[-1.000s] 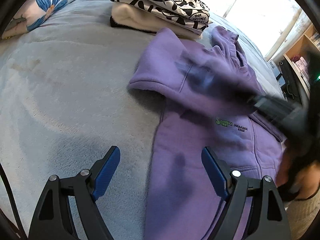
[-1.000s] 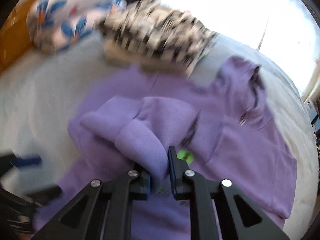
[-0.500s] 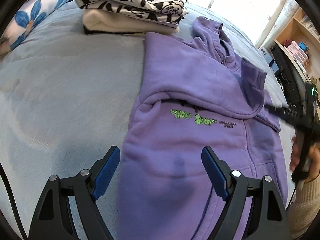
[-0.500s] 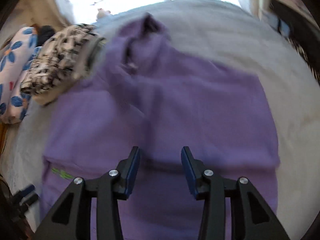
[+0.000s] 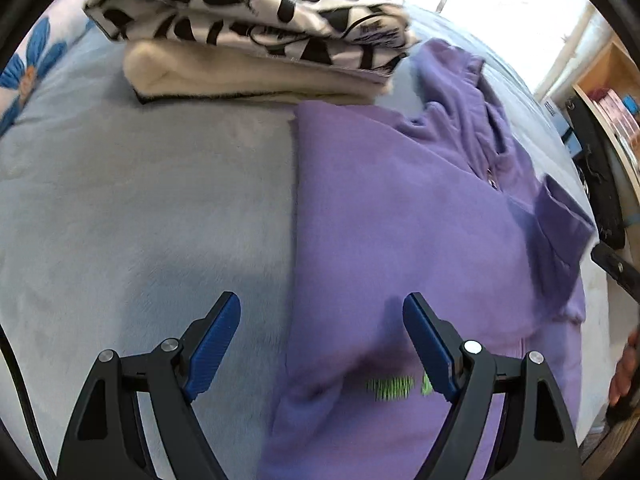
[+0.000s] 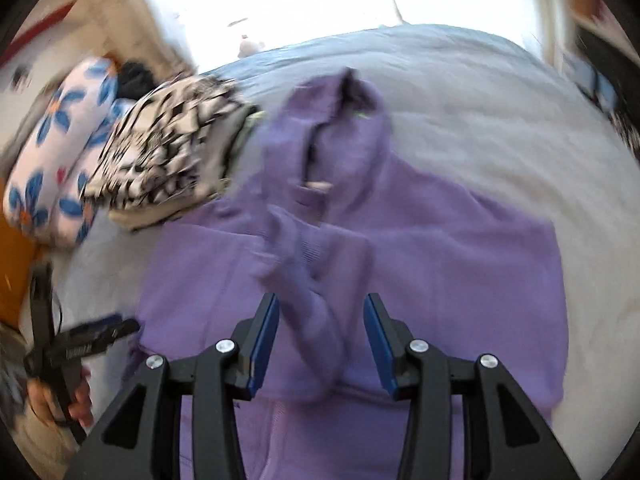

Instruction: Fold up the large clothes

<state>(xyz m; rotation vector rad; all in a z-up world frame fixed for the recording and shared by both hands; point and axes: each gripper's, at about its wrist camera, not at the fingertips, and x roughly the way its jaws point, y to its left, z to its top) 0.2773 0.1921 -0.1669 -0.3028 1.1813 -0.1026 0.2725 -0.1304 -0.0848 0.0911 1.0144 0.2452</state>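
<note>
Hovering wide open, the left gripper straddles the folded left edge of the purple hoodie lying on the pale blue bed, just below a stack of folded clothes. From the right wrist, the right gripper stands open too, a hoodie sleeve lying loose between its fingers; blur hides any contact.

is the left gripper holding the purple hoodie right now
No, the left gripper has its jaws spread wide apart above the purple hoodie, with nothing clamped between them.
</note>
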